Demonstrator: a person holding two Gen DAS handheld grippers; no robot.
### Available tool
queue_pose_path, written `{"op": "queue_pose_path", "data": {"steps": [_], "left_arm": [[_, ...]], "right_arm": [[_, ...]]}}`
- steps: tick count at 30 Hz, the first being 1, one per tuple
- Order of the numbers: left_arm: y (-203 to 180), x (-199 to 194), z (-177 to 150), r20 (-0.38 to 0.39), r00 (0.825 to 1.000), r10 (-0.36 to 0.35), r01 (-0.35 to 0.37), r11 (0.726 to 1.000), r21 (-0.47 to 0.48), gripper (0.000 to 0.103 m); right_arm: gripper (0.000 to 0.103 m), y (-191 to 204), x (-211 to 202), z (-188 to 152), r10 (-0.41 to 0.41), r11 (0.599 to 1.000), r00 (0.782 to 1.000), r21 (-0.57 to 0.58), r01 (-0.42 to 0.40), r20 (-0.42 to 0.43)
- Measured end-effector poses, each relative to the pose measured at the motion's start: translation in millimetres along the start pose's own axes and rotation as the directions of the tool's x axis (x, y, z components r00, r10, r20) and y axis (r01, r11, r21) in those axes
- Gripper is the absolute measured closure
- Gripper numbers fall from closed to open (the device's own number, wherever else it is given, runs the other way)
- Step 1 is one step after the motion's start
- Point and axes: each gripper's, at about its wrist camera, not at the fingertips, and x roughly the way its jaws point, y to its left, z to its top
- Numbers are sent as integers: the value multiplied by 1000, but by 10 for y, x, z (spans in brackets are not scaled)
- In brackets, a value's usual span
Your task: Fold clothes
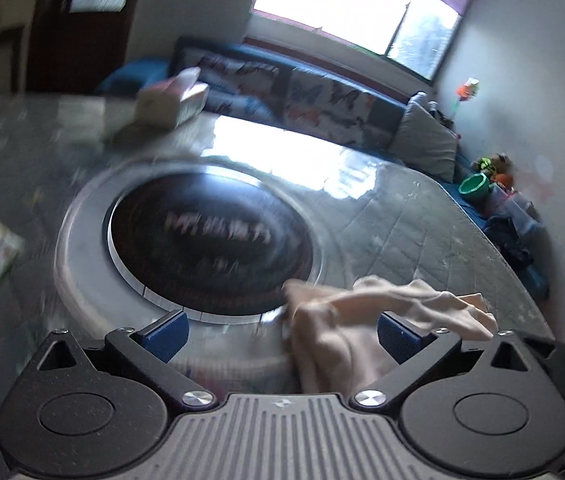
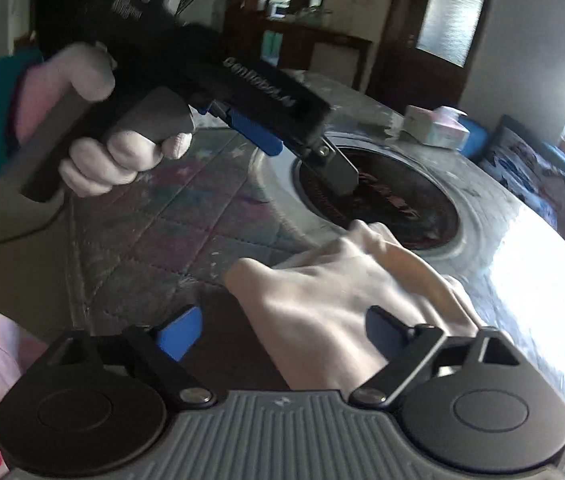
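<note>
A crumpled beige garment [image 1: 366, 320] lies on the quilted table cover beside the round black cooktop. In the left wrist view my left gripper [image 1: 282, 334] is open above the table, and the cloth sits under and past its right finger [image 1: 398, 338]. In the right wrist view the same garment [image 2: 338, 300] lies spread in front of my right gripper [image 2: 282, 330], which is open with the cloth between and past its blue fingers. The left gripper also shows in the right wrist view [image 2: 314, 160], held in a white-gloved hand [image 2: 114, 160] above the cooktop.
A round black induction cooktop [image 1: 210, 240] in a grey ring is set into the table [image 1: 422, 232]. A tissue box [image 1: 170, 100] stands at the far edge. A blue patterned sofa [image 1: 302, 96] runs behind. Toys and a green bowl [image 1: 476, 186] lie at right.
</note>
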Motion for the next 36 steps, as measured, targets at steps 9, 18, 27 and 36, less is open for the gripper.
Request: {"op": "queue_pose_path", "data": {"steps": [9, 18, 27, 36], "left_arm": [[236, 45, -159, -80, 991, -112, 87, 960, -265, 18], [118, 197, -139, -87, 971, -224, 166, 888, -428, 18], [32, 532, -146, -119, 950, -290, 181, 819, -545, 64], [49, 661, -154, -139, 959, -247, 137, 833, -537, 83]], "right_arm": [[64, 74, 221, 93, -51, 998, 997, -50, 48, -64], [87, -267, -15, 154, -10, 990, 1000, 144, 8, 15], [89, -531, -239, 43, 36, 967, 995, 248, -59, 96], [73, -707, -378, -207, 38, 947, 993, 314, -71, 111]]}}
